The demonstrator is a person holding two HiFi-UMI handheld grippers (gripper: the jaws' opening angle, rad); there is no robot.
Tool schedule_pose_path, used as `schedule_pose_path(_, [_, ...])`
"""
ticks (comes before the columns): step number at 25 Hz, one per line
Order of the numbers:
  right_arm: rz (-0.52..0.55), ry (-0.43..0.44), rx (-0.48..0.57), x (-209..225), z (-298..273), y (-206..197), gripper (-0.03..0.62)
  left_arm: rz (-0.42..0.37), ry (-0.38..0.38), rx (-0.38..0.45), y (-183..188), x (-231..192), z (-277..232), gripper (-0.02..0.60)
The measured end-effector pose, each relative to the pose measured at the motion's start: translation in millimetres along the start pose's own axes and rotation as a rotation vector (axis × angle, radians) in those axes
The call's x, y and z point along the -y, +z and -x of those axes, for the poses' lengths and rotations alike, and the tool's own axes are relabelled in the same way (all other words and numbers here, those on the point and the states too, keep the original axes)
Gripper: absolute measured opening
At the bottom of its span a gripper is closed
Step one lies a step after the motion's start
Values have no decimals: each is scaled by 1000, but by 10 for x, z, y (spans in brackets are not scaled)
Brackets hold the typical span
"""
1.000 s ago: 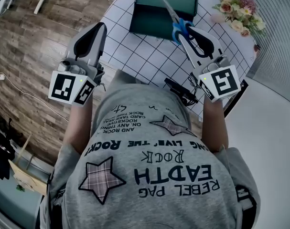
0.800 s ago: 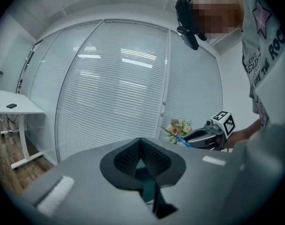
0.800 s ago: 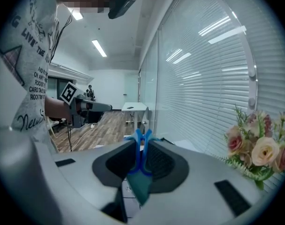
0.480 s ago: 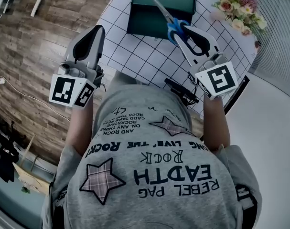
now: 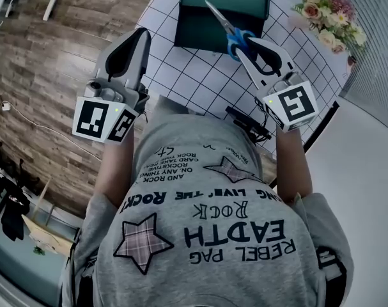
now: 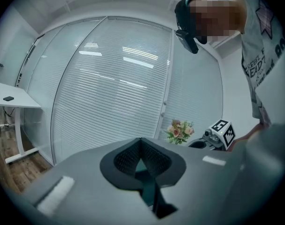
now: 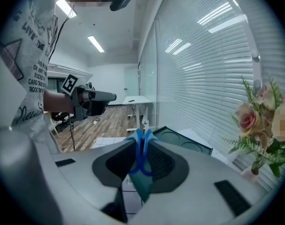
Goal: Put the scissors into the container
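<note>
The scissors (image 5: 227,25) have blue handles and silver blades. My right gripper (image 5: 245,43) is shut on the handles, and the blades point up-left over the dark green container (image 5: 194,27) at the far side of the table. In the right gripper view the blue handles (image 7: 141,149) sit pinched between the pads, with the container (image 7: 182,140) just beyond them. My left gripper (image 5: 142,36) hangs over the table's left edge, away from the container, jaws together and empty. In the left gripper view its tips (image 6: 141,142) meet with nothing between them.
A white cloth with a black grid covers the table (image 5: 200,75). A bunch of flowers (image 5: 328,18) stands at the far right. A black device (image 5: 248,123) lies at the near table edge by the person's body. Wooden floor (image 5: 46,56) is at the left.
My right gripper has sunk a little with the scissors, keeping the blades over the container. The left gripper has hardly moved.
</note>
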State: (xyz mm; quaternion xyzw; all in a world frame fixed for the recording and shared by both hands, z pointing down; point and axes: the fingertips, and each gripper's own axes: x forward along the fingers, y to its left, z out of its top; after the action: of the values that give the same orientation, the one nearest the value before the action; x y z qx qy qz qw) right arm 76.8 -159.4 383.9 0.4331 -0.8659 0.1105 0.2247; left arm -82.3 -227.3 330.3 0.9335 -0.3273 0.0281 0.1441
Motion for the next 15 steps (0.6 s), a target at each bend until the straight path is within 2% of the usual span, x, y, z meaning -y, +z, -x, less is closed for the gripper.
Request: schedule_pose_path(15, [-37, 8, -8, 126, -158, -127, 92, -4, 12, -6, -3, -100, -278, 9])
